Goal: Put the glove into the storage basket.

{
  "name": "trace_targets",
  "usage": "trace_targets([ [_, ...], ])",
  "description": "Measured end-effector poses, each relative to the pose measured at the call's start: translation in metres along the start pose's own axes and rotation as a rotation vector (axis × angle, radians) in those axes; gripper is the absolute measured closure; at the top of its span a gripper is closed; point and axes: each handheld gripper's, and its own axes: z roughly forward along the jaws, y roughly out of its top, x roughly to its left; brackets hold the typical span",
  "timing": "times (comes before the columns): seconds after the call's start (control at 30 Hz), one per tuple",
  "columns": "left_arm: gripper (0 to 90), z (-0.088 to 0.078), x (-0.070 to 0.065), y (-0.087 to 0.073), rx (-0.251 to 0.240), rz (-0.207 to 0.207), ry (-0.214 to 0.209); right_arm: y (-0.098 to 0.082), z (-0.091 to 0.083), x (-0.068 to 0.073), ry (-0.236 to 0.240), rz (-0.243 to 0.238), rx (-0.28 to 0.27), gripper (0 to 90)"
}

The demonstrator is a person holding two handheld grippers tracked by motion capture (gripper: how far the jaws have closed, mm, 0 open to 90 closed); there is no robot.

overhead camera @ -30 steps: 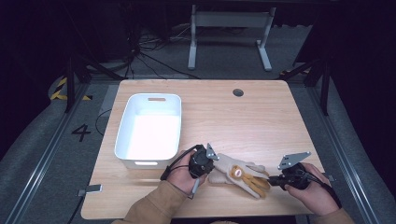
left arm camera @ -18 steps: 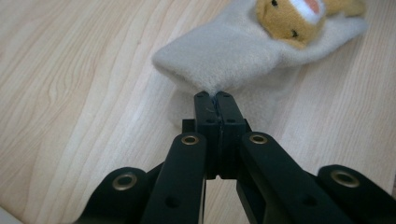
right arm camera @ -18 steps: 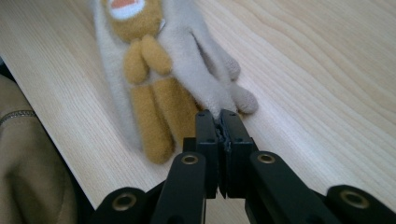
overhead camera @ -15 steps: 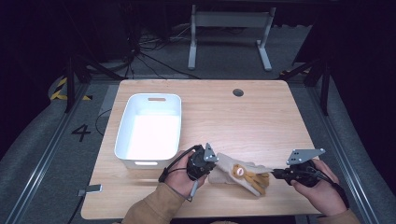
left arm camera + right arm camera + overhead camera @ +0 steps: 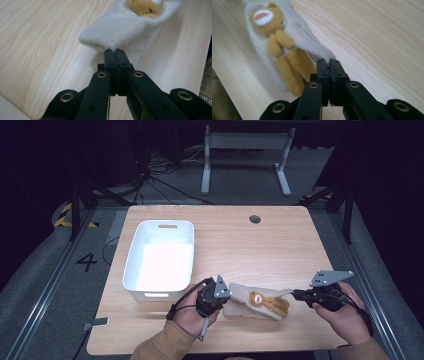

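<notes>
A cream fleece cloth (image 5: 244,299) with a brown teddy bear (image 5: 265,302) sewn on it lies near the table's front edge, stretched between my two grippers. My left gripper (image 5: 227,295) is shut on the cloth's left end. In the left gripper view the jaws (image 5: 115,52) pinch the cloth (image 5: 125,30) at its edge, with the bear (image 5: 147,6) beyond. My right gripper (image 5: 294,293) is shut on the right end. In the right gripper view its tips (image 5: 329,61) clamp the cloth's (image 5: 302,35) hem beside the bear's (image 5: 279,42) legs.
A white plastic tub (image 5: 134,255), empty, stands on the left half of the wooden table (image 5: 240,240). A round cable hole (image 5: 255,219) sits near the far edge. A small grey clip (image 5: 97,322) juts from the front left corner.
My right hand has risen and drawn to the right, lifting the cloth's right end and pulling the cloth straighter. The left hand has barely shifted. Both grips have held.
</notes>
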Motion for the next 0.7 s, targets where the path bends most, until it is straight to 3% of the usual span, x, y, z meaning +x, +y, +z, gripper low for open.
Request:
trace_targets([
  [0.6,90.0,0.000,-0.011,-0.013,0.043,0.018,0.029,0.011,0.018,-0.012,0.002,0.000,-0.018,88.4],
  [0.7,90.0,0.005,-0.010,-0.016,0.072,0.022,-0.004,0.011,0.022,-0.013,0.012,-0.001,-0.007,88.4],
])
